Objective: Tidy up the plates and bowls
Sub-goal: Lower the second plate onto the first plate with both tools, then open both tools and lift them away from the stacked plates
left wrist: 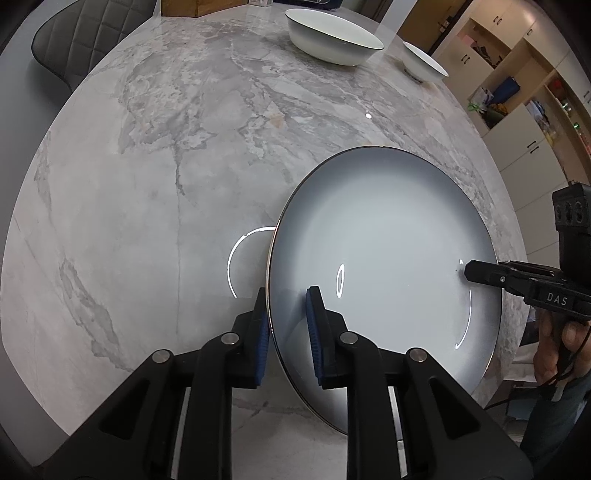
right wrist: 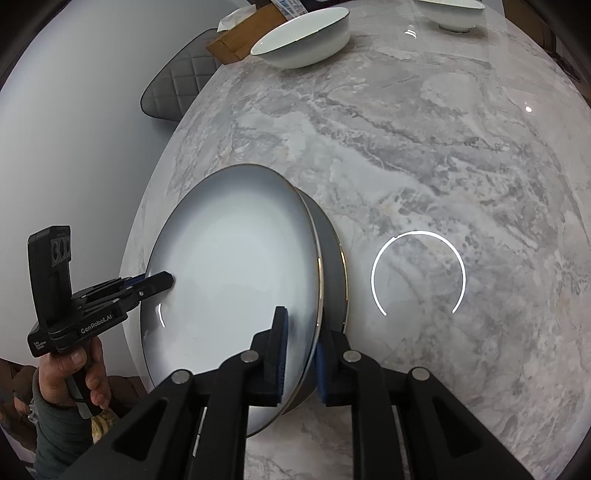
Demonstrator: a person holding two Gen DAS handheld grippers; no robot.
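Two grippers, both clamped on same plate [left wrist: 384, 258], opposite rims. Left gripper [left wrist: 290, 332] narrow, blue pads [left wrist: 314, 332] either side of plate's near-left rim, one pad over the face, one under. Right gripper [right wrist: 300, 354] likewise narrow, gripping the rim at its own end; also seen from left wrist view at far right [left wrist: 476, 275], fingertip resting on plate face.

Plates: two countable from right wrist view. Upper plate [right wrist: 229, 280], pale grey with dark rim, tilted, pinched between both grippers. Second, darker plate [right wrist: 334, 258] directly beneath it, edge peeking out just beyond right gripper's outer finger. Whether upper plate touches lower one: cannot tell.

Bowls: two, white with dark rim, well ahead of both grippers at far end of table [left wrist: 166, 166]. Large bowl [left wrist: 334, 35] nearer, small bowl [left wrist: 424, 61] just beyond and right of it, apart.

One wooden box [left wrist: 192, 7] far ahead-left of left gripper, at table edge. One quilted grey chair [left wrist: 88, 33] off table's left side. One shelf unit [left wrist: 517, 92] far right of left gripper. Person's left hand [right wrist: 79, 373] wrapped around left gripper's handle.
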